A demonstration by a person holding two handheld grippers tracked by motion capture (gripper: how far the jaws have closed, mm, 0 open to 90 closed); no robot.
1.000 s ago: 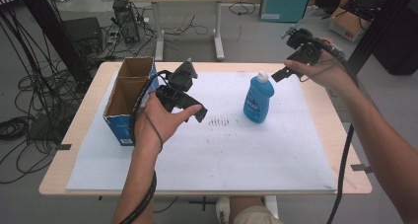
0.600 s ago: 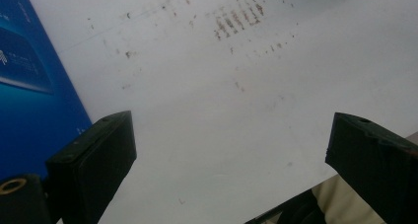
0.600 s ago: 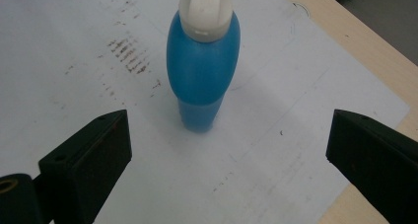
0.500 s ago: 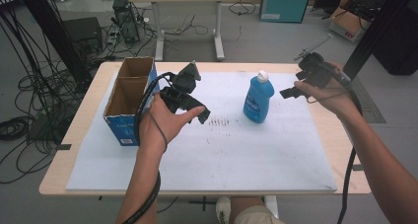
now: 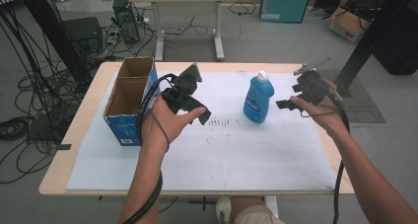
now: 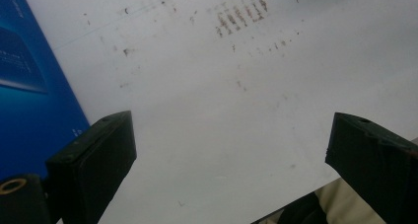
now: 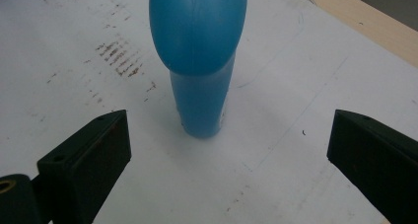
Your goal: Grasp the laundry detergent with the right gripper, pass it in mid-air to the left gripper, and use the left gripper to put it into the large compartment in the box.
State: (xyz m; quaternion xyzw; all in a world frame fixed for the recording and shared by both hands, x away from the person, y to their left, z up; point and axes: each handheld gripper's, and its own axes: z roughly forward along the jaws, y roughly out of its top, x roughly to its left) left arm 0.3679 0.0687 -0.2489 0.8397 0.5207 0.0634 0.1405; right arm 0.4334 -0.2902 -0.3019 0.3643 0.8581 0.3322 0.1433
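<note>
Both tools (image 5: 288, 104) (image 5: 204, 116) gape wide near the blue bottle (image 5: 258, 98), its label seemingly too blurred to read.

The high view looks forward and down over the whole worktop (image 5: 88, 135). The right gripper view looks close, from above, at the blue bottle (image 7: 199, 61), which the high view shows at two o'clock. The left gripper view faces the white mat (image 6: 222, 110), close.

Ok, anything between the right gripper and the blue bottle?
No: in the right gripper view, bare white sheet separates the open right gripper from the blue bottle.
</note>
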